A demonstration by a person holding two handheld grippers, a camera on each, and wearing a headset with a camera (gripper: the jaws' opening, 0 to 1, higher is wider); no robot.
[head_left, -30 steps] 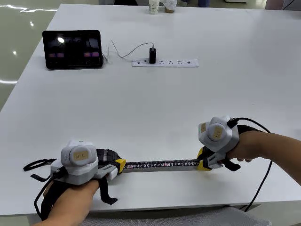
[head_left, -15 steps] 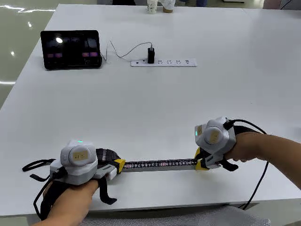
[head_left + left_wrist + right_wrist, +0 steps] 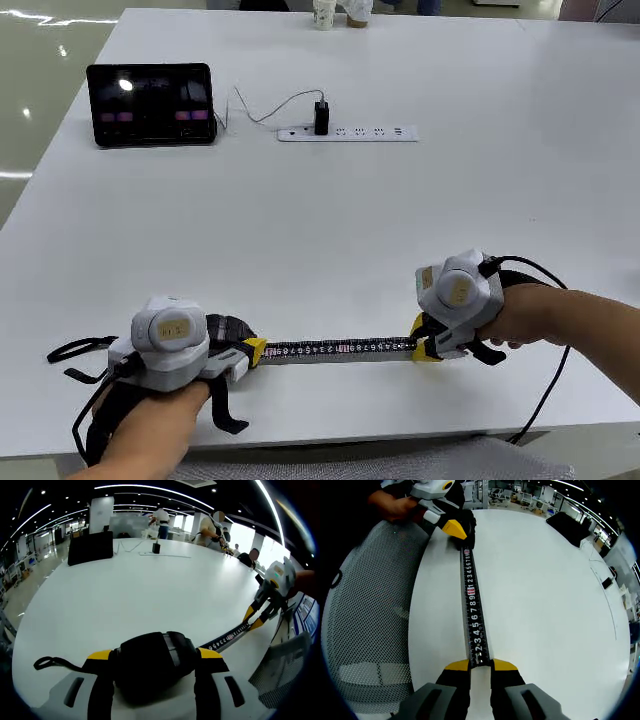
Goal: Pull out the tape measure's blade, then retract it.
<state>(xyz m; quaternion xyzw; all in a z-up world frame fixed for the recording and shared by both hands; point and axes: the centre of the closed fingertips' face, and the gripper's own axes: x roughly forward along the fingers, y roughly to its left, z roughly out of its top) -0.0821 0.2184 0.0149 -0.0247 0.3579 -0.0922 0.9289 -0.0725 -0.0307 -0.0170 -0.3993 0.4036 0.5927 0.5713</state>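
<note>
The black tape measure case [image 3: 152,662] sat at the near left of the tabletop [image 3: 400,220]. Its dark blade [image 3: 335,348], printed with white numerals, lay extended straight rightward along the near edge.

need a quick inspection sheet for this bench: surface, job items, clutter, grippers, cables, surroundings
surface: white table, bare across the middle
job's things: black tape measure case near the front edge; blade pulled out, stretched straight between the grippers
clutter: tablet, power strip, cups at the far edge
grippers: left gripper shut on the case; right gripper shut on the blade's tip
cables: white cable from tablet to power strip; black cable trailing from the right gripper off the front edge
surroundings: mesh chair at the front edge; people past the far end
</note>
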